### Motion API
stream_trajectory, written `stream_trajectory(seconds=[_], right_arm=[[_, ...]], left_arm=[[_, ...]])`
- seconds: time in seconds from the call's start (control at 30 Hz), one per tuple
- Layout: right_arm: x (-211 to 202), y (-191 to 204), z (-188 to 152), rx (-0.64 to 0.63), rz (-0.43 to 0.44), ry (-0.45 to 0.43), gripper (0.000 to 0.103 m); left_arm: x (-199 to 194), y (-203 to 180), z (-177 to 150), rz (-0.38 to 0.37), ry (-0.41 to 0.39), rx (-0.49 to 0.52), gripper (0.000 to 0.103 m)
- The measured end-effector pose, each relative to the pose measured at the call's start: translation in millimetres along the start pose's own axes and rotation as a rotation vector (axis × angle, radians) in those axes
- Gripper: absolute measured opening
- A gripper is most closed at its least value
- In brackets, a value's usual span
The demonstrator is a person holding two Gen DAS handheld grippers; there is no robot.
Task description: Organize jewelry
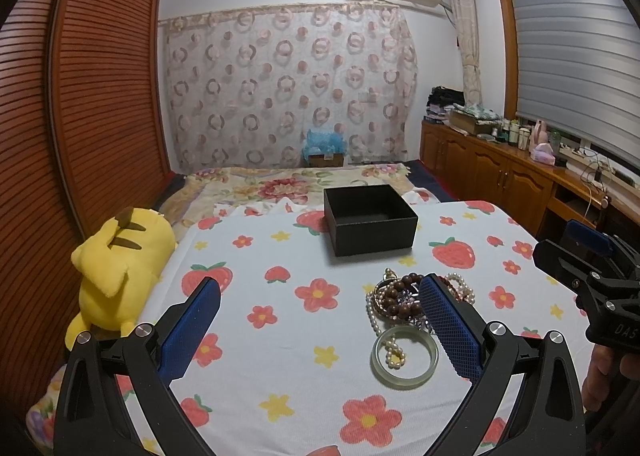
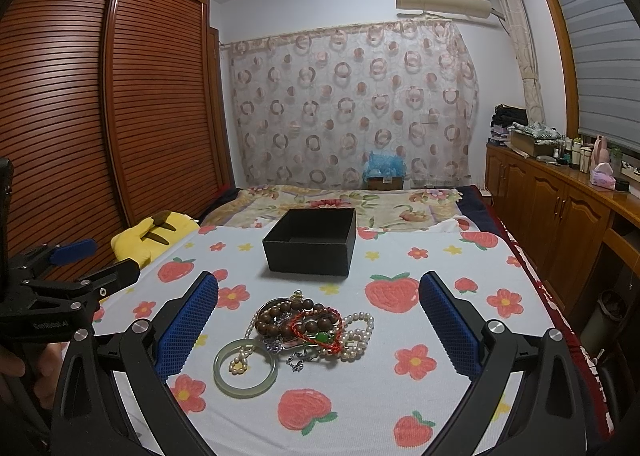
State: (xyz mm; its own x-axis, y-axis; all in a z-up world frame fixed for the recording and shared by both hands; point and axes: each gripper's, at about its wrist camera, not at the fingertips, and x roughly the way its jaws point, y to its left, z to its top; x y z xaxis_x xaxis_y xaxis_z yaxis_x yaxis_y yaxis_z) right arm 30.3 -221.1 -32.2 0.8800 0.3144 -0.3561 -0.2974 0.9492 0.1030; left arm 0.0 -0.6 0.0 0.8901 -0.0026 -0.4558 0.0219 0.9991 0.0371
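Both tongs, left tongs (image 1: 320, 320) and right tongs (image 2: 319, 314), gape wide and empty, so I'd pinch the jade bangle (image 2: 245, 368) off the tangled jewelry pile (image 2: 316, 326) first, then drop it in the black box (image 2: 310, 244).

"GenRobot.AI" on left hand-held gripper (image 2: 76, 256).

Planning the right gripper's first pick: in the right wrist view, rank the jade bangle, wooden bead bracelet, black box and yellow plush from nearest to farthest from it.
1. Jade bangle, just ahead of the right gripper, left of centre.
2. Wooden bead bracelet, behind it in the pile.
3. Black box, farther back, centre.
4. Yellow plush, far left; similar depth to the box.
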Motion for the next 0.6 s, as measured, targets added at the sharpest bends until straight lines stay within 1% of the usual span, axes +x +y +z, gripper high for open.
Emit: stream_trajectory(seconds=[0.07,0.23,0.4,0.53,0.6], right_arm=[[0,0,0,0.000,0.000,0.000,0.101],[0,0,0,0.000,0.000,0.001,0.101],[1,0,-1,0.001,0.000,0.001,0.101],[1,0,-1,0.001,0.001,0.003,0.101],[1,0,-2,0.001,0.004,0.005,0.101]], left_arm=[[0,-7,-1,0.000,0.000,0.000,0.097],[0,-8,-1,-0.002,0.000,-0.001,0.097],[7,-21,-8,-0.004,0.006,-0.002,0.097],[13,-21,-10,-0.006,0.013,-0.002,0.097],[15,-18,-14,-0.020,0.027,-0.003,0.097]])
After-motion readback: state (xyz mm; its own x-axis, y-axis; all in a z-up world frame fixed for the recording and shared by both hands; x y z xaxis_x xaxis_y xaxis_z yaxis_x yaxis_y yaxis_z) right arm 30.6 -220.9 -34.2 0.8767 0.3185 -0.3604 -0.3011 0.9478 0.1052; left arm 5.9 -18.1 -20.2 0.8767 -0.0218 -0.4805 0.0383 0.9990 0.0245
